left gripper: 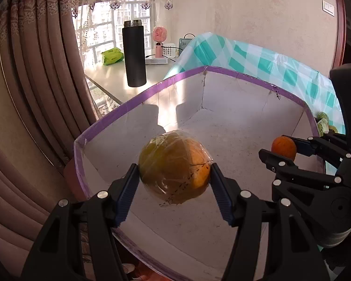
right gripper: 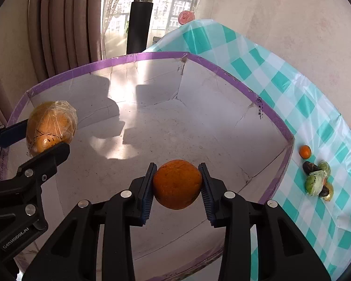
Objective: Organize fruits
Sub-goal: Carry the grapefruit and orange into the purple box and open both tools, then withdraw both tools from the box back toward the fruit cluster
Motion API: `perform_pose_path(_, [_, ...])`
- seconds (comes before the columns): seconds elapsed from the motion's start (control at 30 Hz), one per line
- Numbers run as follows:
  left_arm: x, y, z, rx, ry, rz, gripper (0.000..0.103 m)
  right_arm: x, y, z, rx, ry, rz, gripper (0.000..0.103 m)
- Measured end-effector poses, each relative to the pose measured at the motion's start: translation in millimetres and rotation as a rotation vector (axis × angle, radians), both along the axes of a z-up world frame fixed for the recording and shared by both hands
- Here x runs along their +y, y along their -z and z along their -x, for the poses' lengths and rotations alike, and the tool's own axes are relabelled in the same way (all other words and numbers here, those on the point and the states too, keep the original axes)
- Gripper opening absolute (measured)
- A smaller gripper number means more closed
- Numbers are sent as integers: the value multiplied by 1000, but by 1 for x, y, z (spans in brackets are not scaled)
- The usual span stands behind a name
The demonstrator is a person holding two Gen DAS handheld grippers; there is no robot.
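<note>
A large yellow-orange fruit wrapped in clear film [left gripper: 174,168] hangs over the white cardboard box with a purple rim [left gripper: 152,93]. My left gripper [left gripper: 174,166] is shut on it, one pad on each side. In the right wrist view this wrapped fruit [right gripper: 51,124] sits at the left, inside the left gripper [right gripper: 44,135]. My right gripper [right gripper: 177,166] is shut on a bare orange [right gripper: 177,183] above the box floor [right gripper: 175,135]. In the left wrist view the same orange [left gripper: 283,147] shows at the right, between the right gripper's fingers [left gripper: 275,144]. Nothing lies in the box.
On the teal-checked tablecloth [right gripper: 316,107] right of the box lie a small orange [right gripper: 305,151] and a cluster of wrapped green and dark fruits [right gripper: 316,180]. Behind the box stand a black flask [left gripper: 133,53], a pink fan [left gripper: 159,39] and a green packet [left gripper: 112,56]. Curtains [left gripper: 35,70] hang left.
</note>
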State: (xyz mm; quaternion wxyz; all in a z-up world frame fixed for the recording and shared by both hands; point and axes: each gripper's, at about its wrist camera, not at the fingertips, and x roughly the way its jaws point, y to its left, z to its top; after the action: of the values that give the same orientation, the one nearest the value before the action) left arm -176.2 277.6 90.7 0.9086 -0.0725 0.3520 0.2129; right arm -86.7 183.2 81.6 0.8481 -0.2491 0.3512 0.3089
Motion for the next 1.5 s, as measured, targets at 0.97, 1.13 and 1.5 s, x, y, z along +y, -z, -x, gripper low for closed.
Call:
perform_pose_path(0.97, [-28, -34, 19, -124, -117, -138, 99, -25, -7, 14, -92, -33, -136, 86])
perform_pose_path(1.13, [-79, -63, 27, -268, -48, -233, 101, -76, -23, 8, -97, 20, -309, 86])
perform_pose_path(1.5, [-236, -47, -7, -327, 394, -314, 101, -213, 6, -44, -1, 304, -533, 86])
